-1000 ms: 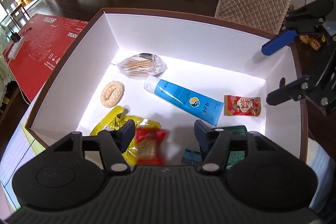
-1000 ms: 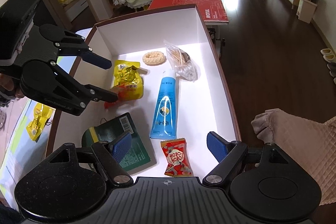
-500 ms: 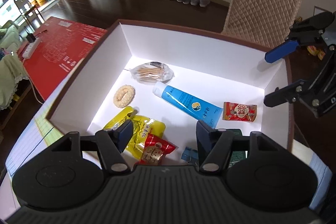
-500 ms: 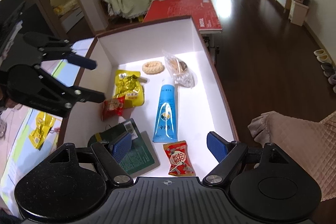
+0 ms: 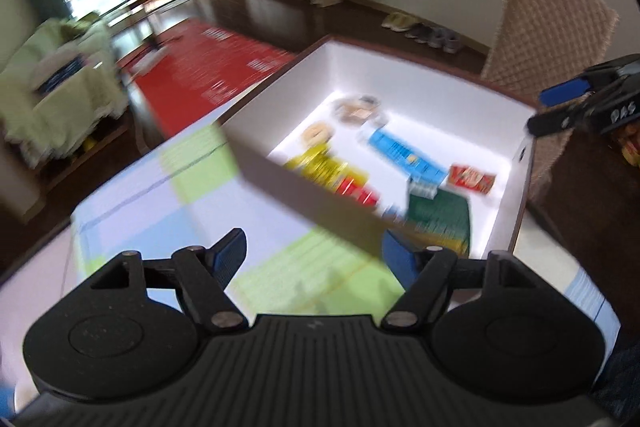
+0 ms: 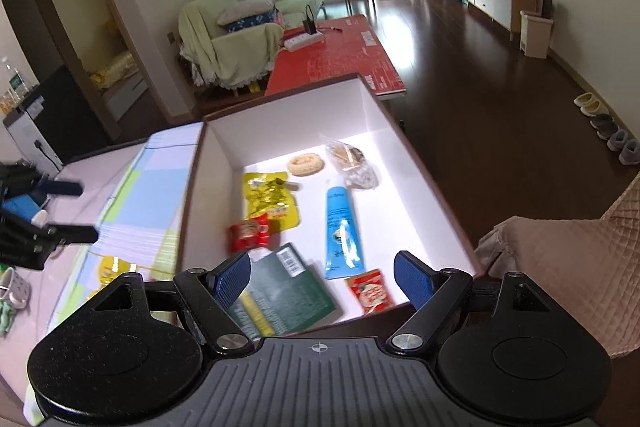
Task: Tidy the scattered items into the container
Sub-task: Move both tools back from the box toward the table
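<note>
My left gripper [image 5: 314, 259] hangs over the checked tablecloth [image 5: 168, 195], outside the box [image 5: 516, 211], with its jaws spread wide and nothing between them. The view from it is blurred. My right gripper [image 6: 322, 275] sits above the near end of the box, jaws also released and empty.

The box is white inside with a brown rim [image 6: 424, 163] and stands on the table. Everything I can see of the clutter lies on its floor. A round biscuit [image 6: 305, 163] rests toward the far wall, just beside a clear bag [image 6: 352, 163] of snacks near the right wall. A blue tube [image 6: 342, 227] runs lengthwise down the middle. To its left lies a yellow packet [image 6: 270, 199], and a small red packet [image 6: 249, 235] overlaps the yellow one's near edge. A green book [image 6: 280, 295] lies at the near left corner, partly behind my right gripper's left finger. A red sweet wrapper [image 6: 370, 291] lies at the near wall, just beyond the tube's end.

On the tablecloth left of the box, a yellow item [image 6: 110, 267] shows just past my right gripper's body; I cannot tell what it is. My left gripper appears at the far left edge of the right-hand view, clear of the box.
</note>
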Tool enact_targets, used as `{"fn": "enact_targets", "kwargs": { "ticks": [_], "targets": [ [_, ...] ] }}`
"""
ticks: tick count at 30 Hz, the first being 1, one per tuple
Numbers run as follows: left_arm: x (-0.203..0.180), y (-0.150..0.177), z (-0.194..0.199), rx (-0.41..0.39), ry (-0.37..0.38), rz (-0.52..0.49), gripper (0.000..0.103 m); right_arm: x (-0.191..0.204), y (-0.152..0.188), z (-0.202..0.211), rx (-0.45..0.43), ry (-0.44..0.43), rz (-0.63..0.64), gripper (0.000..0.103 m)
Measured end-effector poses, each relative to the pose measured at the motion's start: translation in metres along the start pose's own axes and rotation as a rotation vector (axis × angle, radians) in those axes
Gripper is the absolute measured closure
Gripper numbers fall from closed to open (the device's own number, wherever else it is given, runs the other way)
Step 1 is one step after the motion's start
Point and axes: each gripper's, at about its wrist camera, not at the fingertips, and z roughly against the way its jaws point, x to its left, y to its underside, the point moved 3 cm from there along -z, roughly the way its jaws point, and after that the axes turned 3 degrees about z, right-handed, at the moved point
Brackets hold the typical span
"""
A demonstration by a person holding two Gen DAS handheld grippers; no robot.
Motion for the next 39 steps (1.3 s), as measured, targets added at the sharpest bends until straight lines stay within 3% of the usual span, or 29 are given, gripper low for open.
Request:
{"fn": "enact_targets", "kwargs": {
  "ticks": [10,17,25,39],
  "targets": [
    [0.053,0.091,0.049,0.037,-0.089,0.204,0.031,0.074,0.023,0.003,0.004,-0.061,0.046,0.021],
    [0.079,0.132,0.074,0.048,-0.110,0.260,0.031,0.131,0.049,-0.019,0.054,-0.091,0.085,0.021],
    [0.099,0.163,0.084,0.070,-0.094,0.287,0.031,0.196,0.079,-0.045,0.112,-0.121,0.127,0.021],
    [0.141,0.180,0.053,0.129,-0.058,0.288,0.025,0.230,0.079,-0.121,0.192,-0.017,0.111,0.021]
  ]
}}
